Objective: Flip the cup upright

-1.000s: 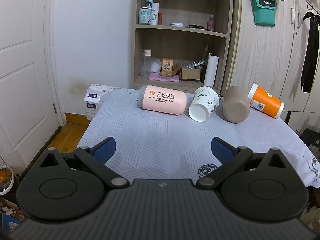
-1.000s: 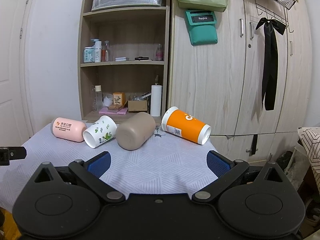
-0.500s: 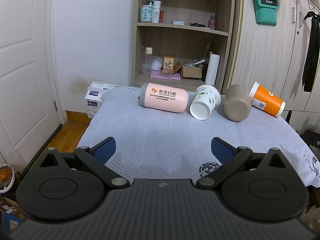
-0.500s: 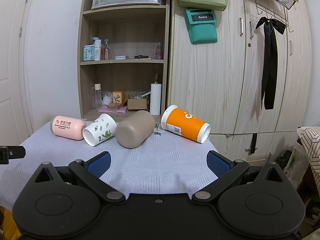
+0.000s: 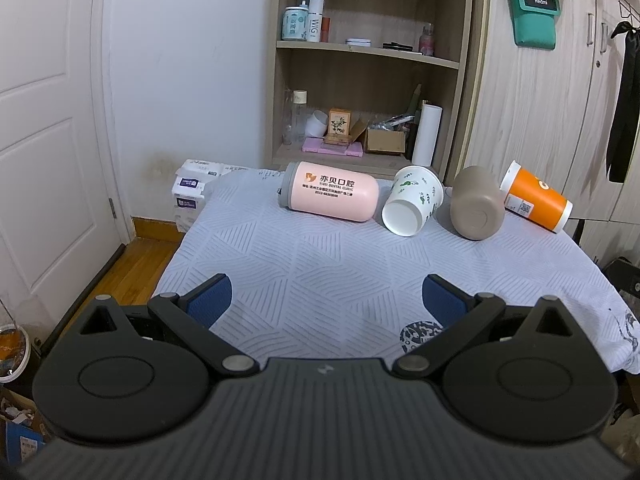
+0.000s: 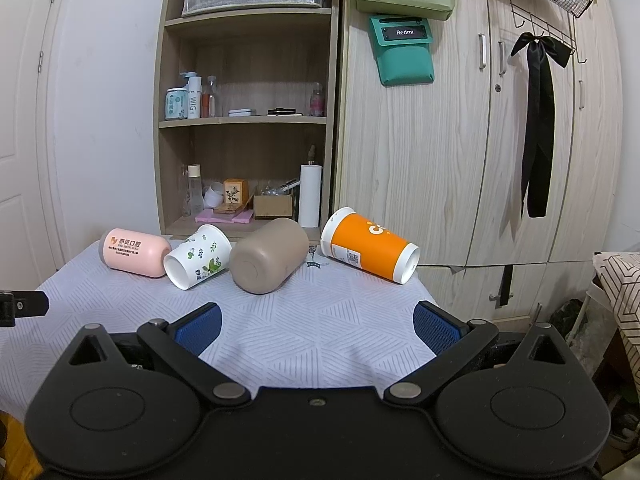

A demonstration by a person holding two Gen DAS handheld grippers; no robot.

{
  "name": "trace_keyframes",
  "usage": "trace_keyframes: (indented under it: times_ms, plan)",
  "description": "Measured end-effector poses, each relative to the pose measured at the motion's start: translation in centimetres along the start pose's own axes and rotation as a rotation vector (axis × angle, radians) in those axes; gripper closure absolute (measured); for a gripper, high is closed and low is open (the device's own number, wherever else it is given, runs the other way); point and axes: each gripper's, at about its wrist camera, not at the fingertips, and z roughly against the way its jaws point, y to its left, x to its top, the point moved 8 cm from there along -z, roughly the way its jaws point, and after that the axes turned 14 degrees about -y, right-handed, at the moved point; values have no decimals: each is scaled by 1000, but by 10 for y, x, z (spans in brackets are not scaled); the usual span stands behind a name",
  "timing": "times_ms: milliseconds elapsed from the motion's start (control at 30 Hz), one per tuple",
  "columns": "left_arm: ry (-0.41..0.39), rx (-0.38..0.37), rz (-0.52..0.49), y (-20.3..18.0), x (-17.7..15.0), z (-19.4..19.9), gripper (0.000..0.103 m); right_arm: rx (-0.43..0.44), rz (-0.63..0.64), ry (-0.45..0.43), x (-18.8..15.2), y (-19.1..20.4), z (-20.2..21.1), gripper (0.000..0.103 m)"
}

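Note:
Several cups lie on their sides at the far edge of a table with a pale patterned cloth [image 5: 320,264]: a pink cup [image 5: 330,197] [image 6: 136,254], a white leaf-print paper cup [image 5: 412,206] [image 6: 198,257], a brown cup [image 5: 476,208] [image 6: 268,256] and an orange paper cup [image 5: 536,202] [image 6: 370,250]. My left gripper [image 5: 326,300] is open and empty above the near part of the table. My right gripper [image 6: 318,328] is open and empty, well short of the cups. The left gripper's tip shows at the left edge of the right wrist view [image 6: 22,306].
An open wooden shelf unit [image 6: 244,140] with bottles and boxes stands behind the table. Wooden cupboard doors [image 6: 460,140] are to its right. A white door [image 5: 44,140] and stacked tissue packs [image 5: 192,192] are at the left. The floor shows beside the table's left edge.
Both views have shifted slightly; the cups sit a little lower and closer in the left wrist view. Both grippers stay open and empty. No cup has moved.

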Motion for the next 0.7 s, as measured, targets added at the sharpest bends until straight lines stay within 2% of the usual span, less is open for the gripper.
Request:
trace_keyframes:
  times_ms: [500,700]
  plan:
    - [11,-13,-7,-5,0,2,0,7,-8,8,-3,-1,-1,0]
    - [45,-67,-5,-18,14,1,0,72,-33,19,4,-2,-8,0]
